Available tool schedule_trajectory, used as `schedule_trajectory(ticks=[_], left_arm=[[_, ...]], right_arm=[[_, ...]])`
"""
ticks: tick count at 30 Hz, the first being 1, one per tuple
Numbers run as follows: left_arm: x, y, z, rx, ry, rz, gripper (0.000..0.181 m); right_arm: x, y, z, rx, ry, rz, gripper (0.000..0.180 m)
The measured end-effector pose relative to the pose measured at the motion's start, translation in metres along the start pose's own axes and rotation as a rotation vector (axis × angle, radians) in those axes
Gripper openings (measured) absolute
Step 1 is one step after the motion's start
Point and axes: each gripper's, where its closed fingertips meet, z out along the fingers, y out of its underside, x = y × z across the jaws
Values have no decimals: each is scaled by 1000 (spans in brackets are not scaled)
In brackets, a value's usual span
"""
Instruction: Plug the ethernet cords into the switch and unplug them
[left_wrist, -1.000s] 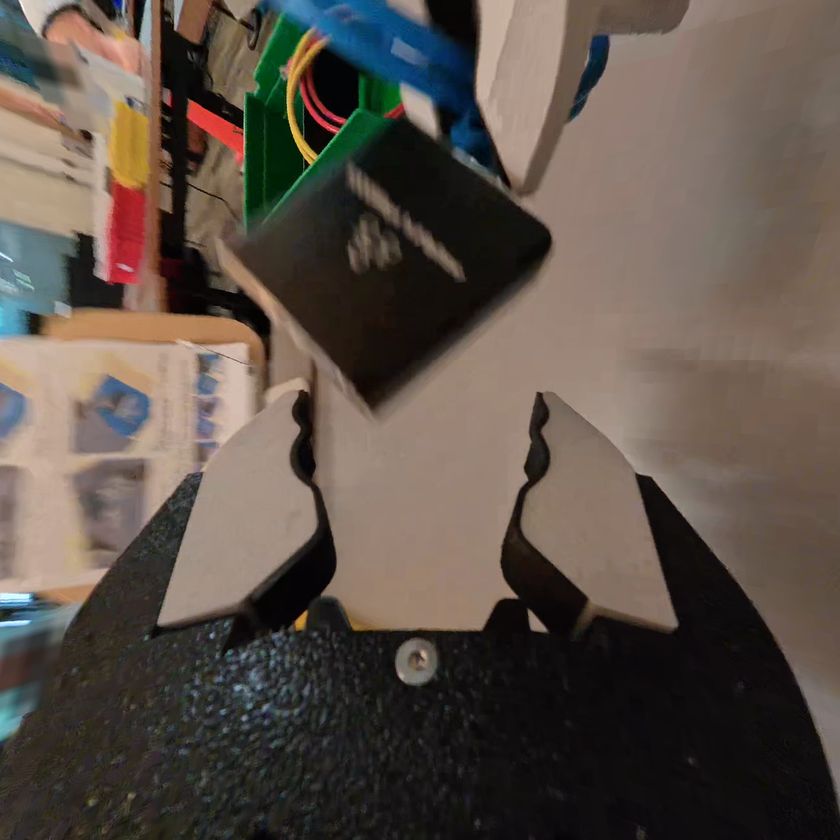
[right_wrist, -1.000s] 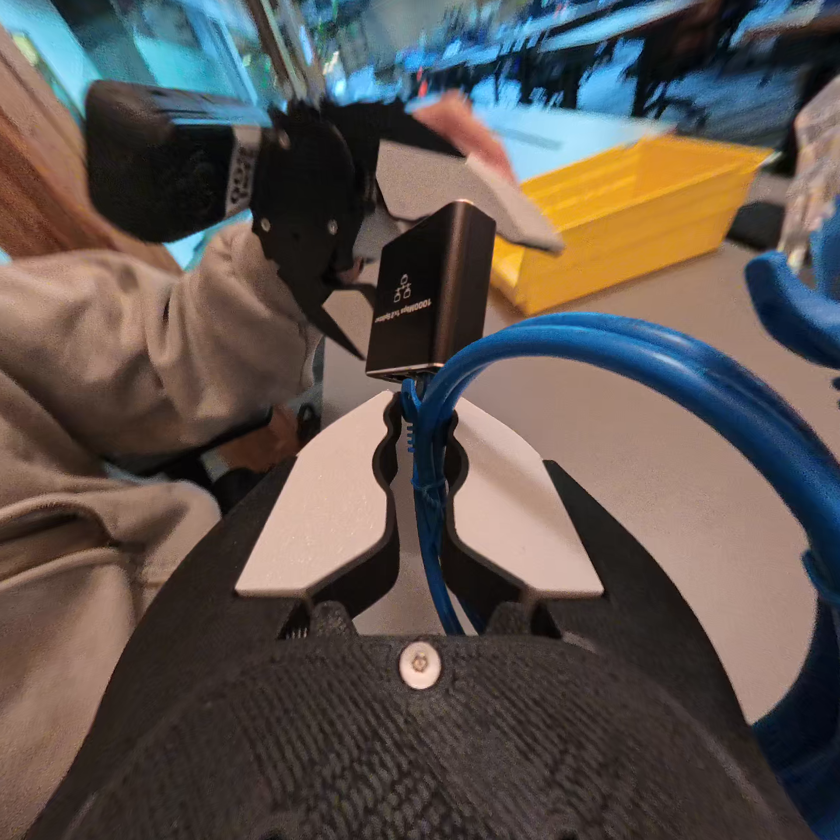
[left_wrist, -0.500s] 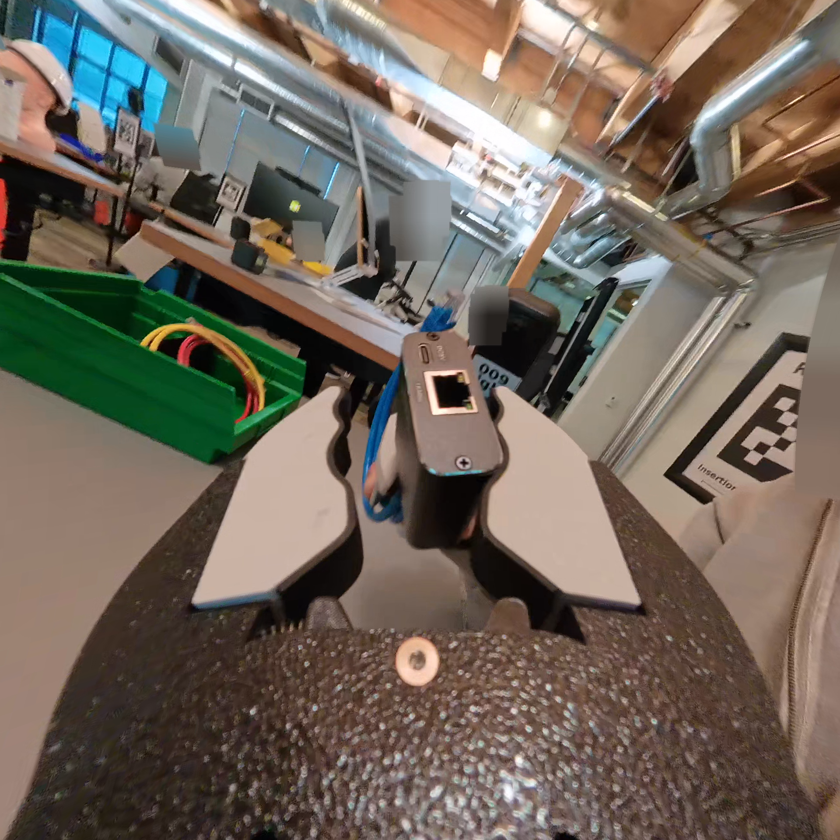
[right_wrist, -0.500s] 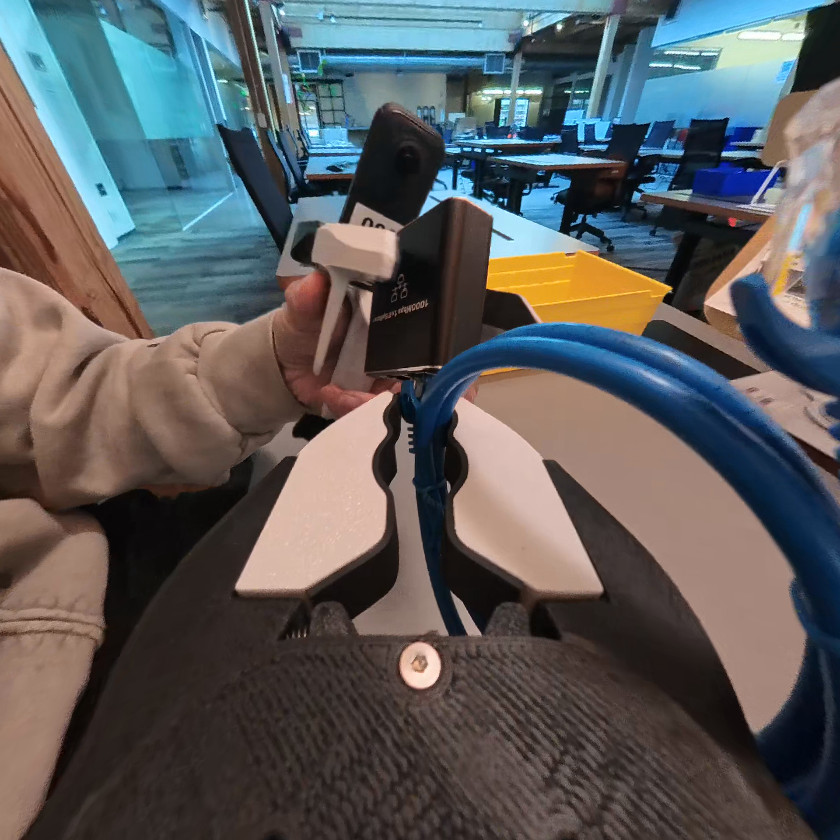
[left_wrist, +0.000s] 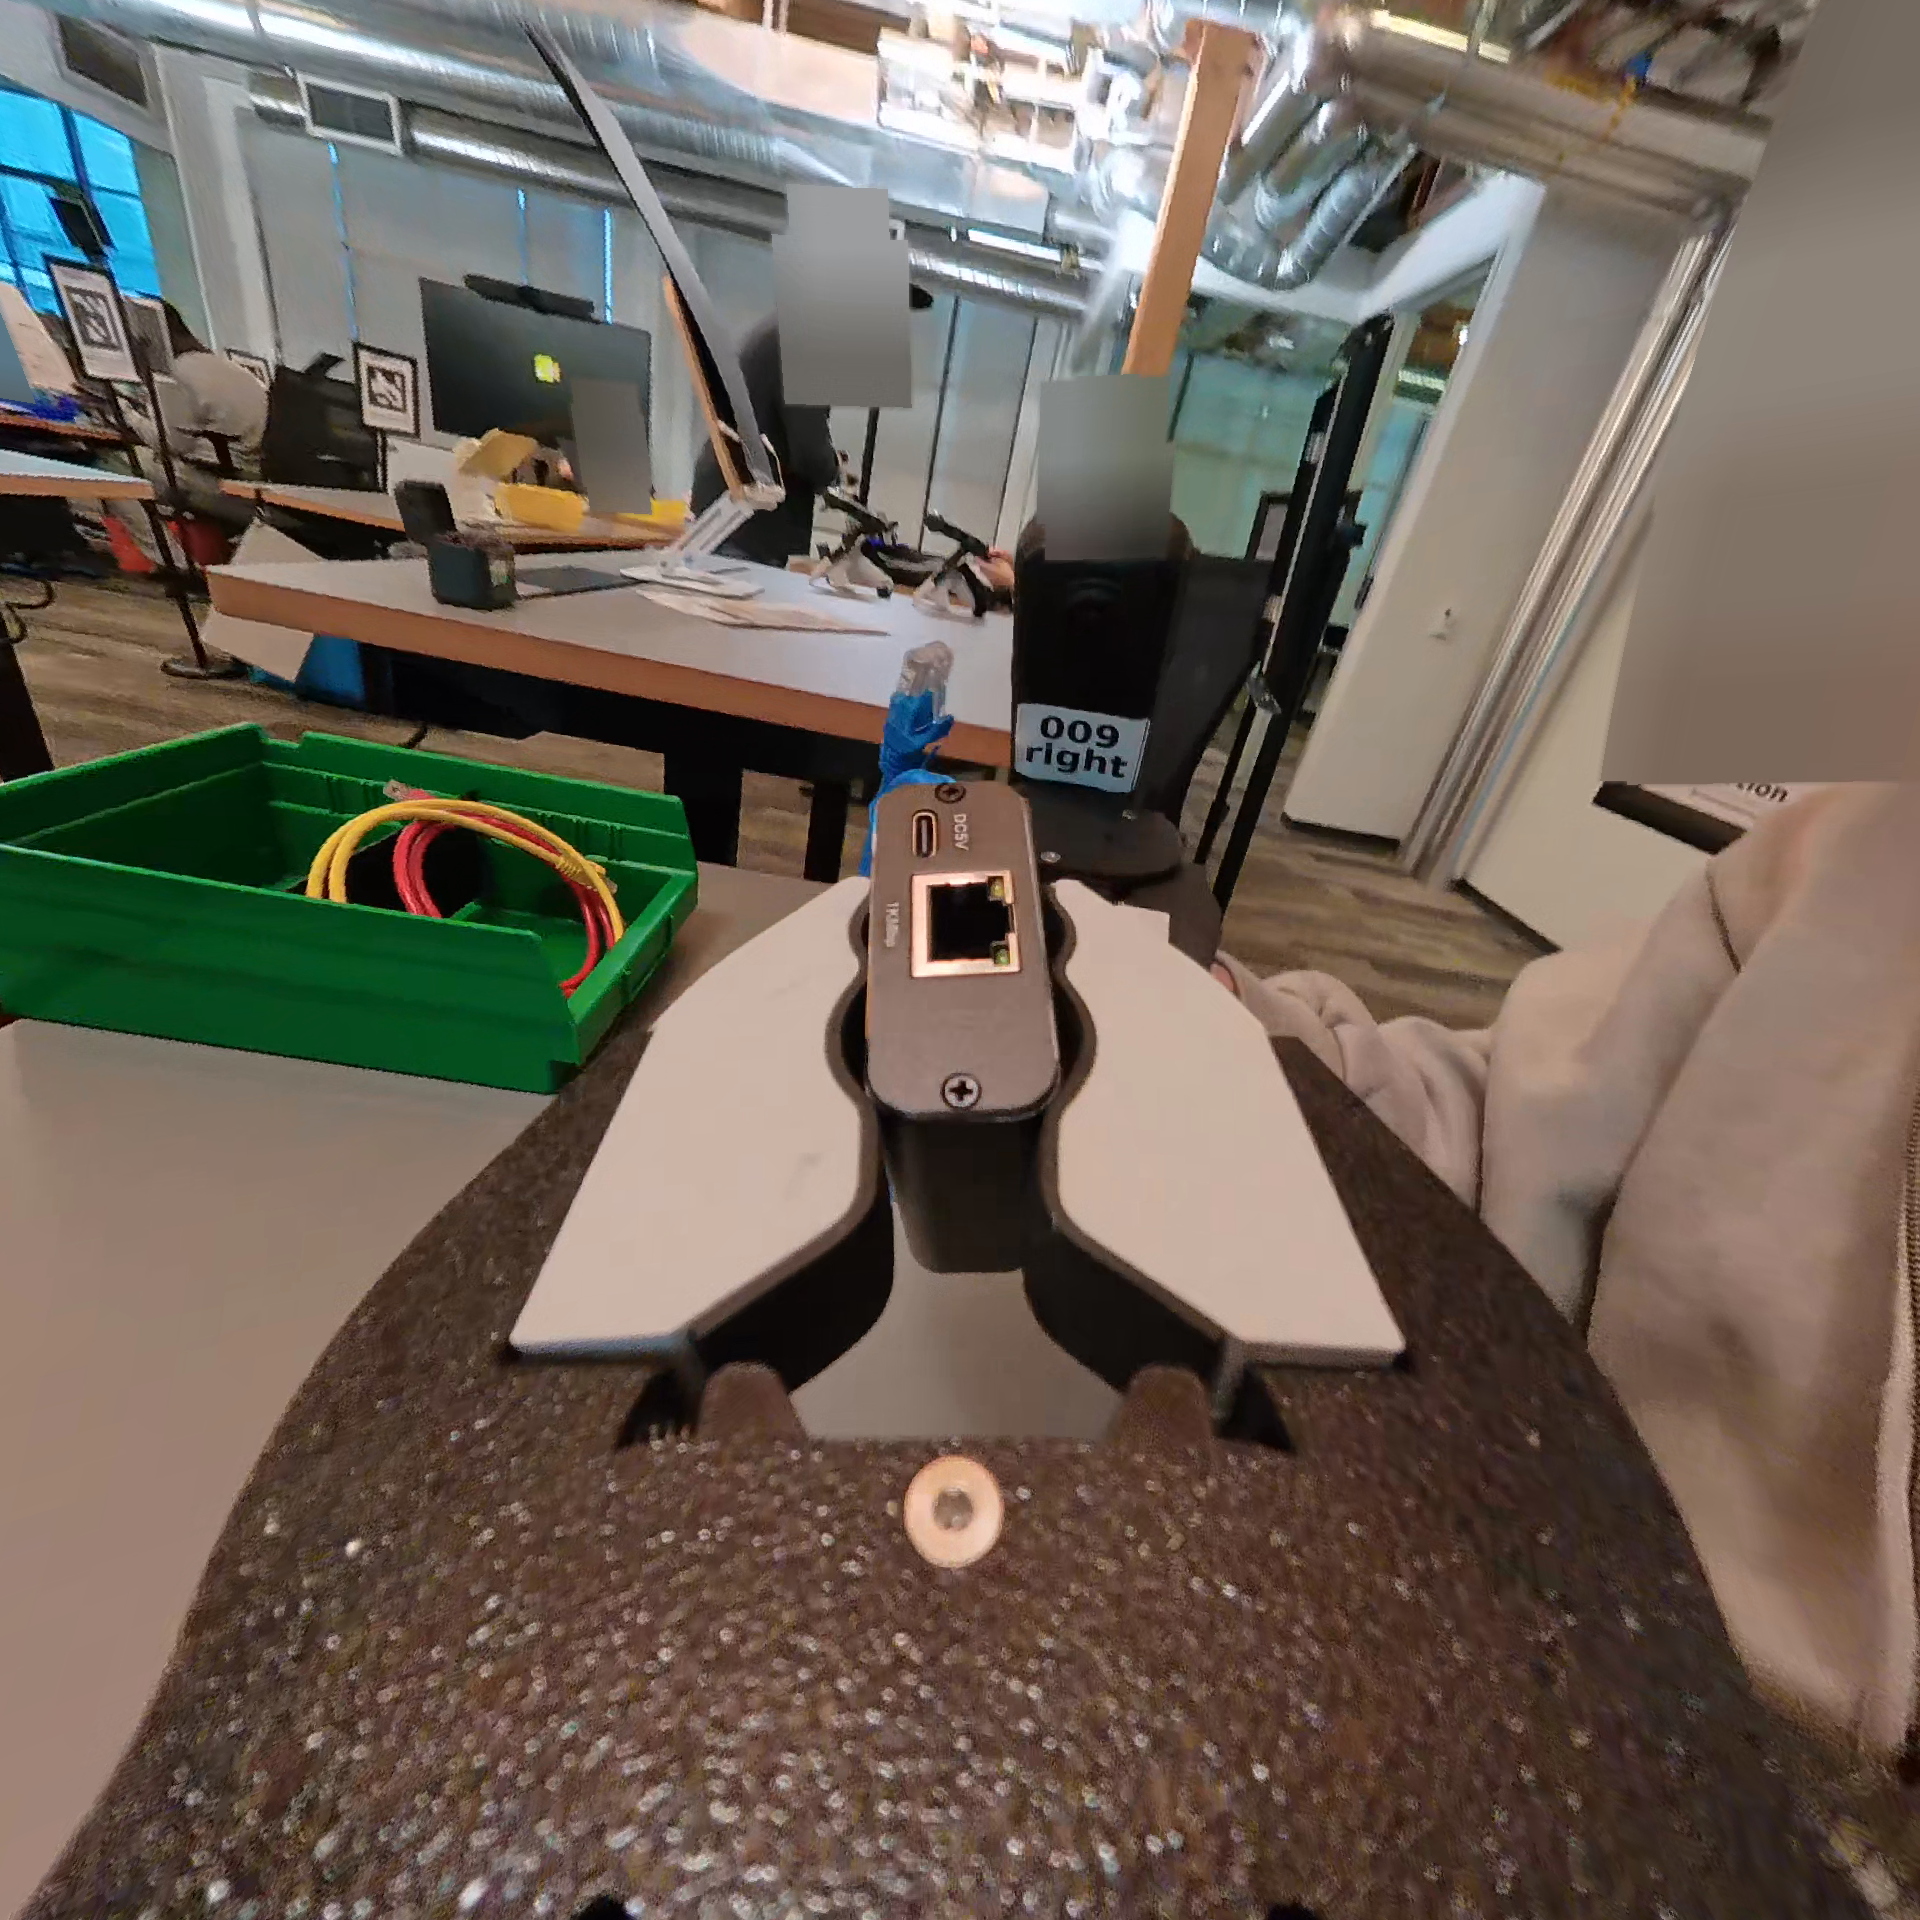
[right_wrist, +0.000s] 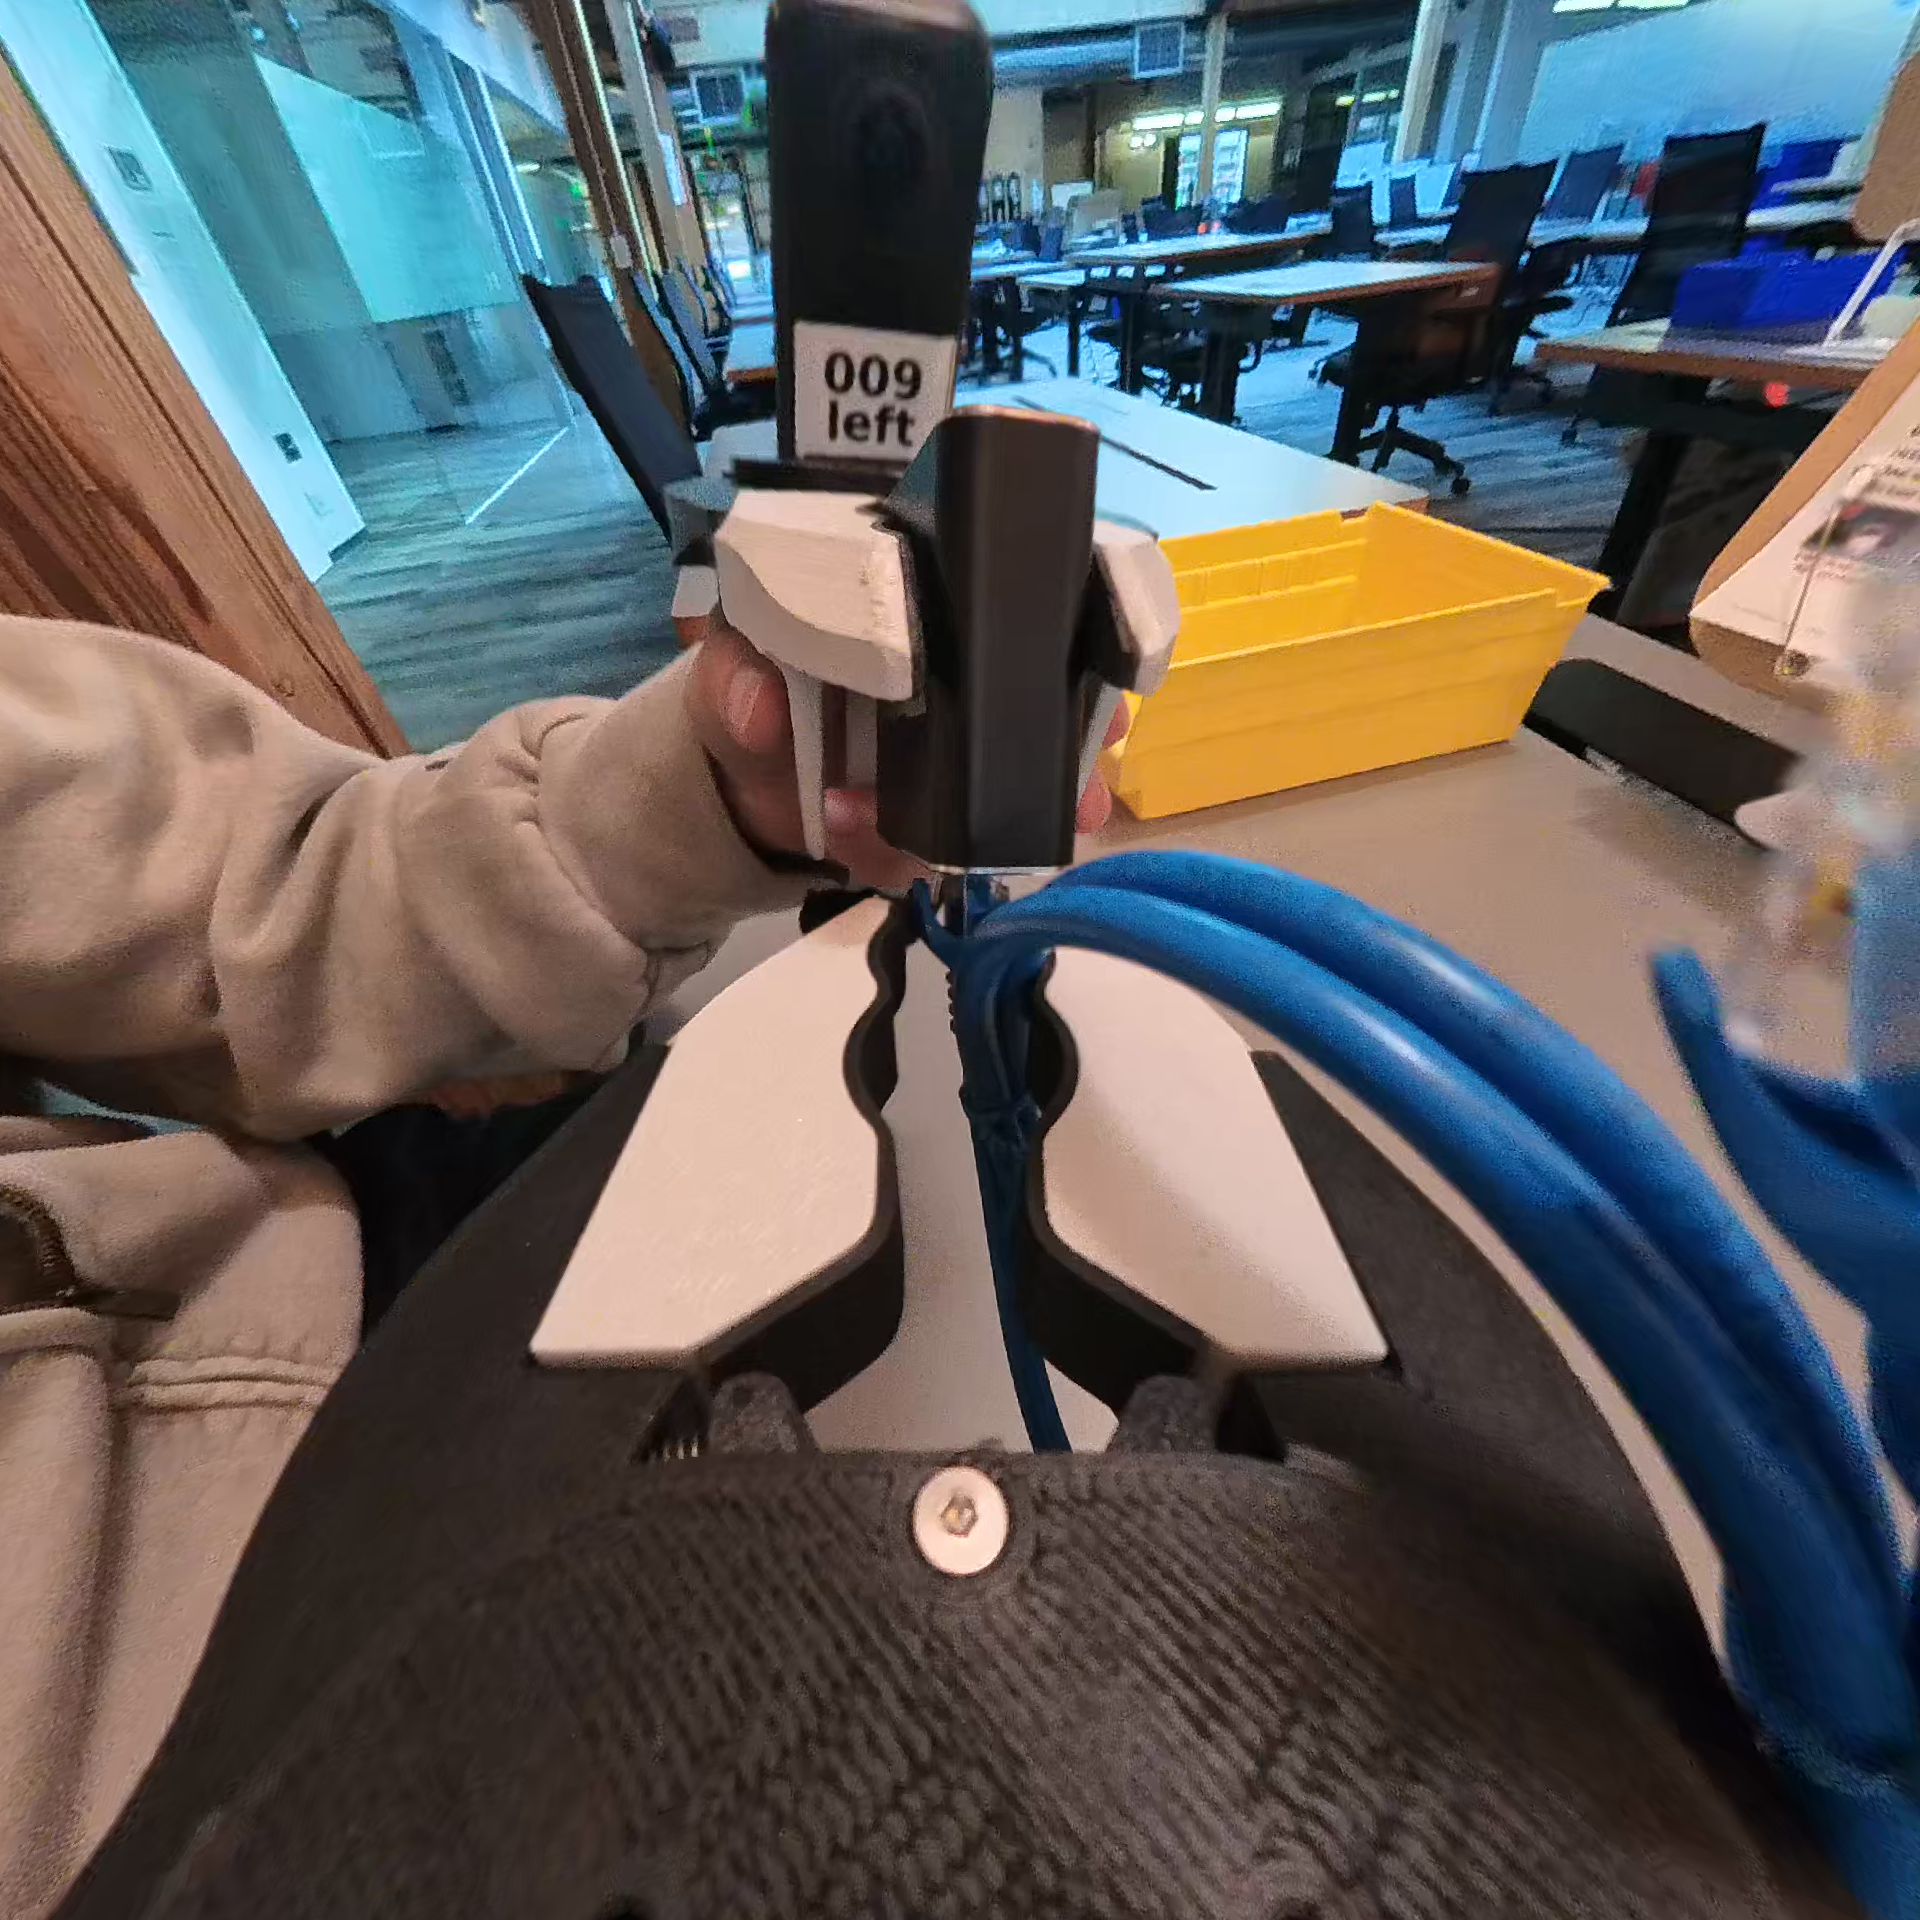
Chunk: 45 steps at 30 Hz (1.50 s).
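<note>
Since 0.5 s ago: left gripper (left_wrist: 961, 940) now clamps switch (left_wrist: 958, 997) squarely.
Right gripper (right_wrist: 961, 971): still clenched on blue cord (right_wrist: 1003, 1153).

A: Left wrist cam is sitting just behind the left gripper (left_wrist: 961, 935), looking fwd and slightly up across the grey table (left_wrist: 187, 1247) toward the green bin (left_wrist: 343, 977) and office desks, very close to the switch (left_wrist: 961, 987).

B: Right wrist cam is facing the opposite way, behind the right gripper (right_wrist: 961, 987), toward the yellow bin (right_wrist: 1340, 665). Both are sharing the switch (right_wrist: 987, 644), blue cord (right_wrist: 1403, 1070), table and each other's gripper.
</note>
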Motion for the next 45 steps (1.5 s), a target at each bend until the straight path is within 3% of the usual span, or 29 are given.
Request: schedule_trajectory(ticks=[9,24,45], left_arm=[[-18,2,12,-81,-75,24,27],[-4,3,11,-166,6,45,26],[-12,-2,15,-202,98,-102,26]], right_arm=[[17,-3,-12,31,82,20,36],[13,-14,-19,107,39,55,26],[18,-20,-20,177,58,53,23]])
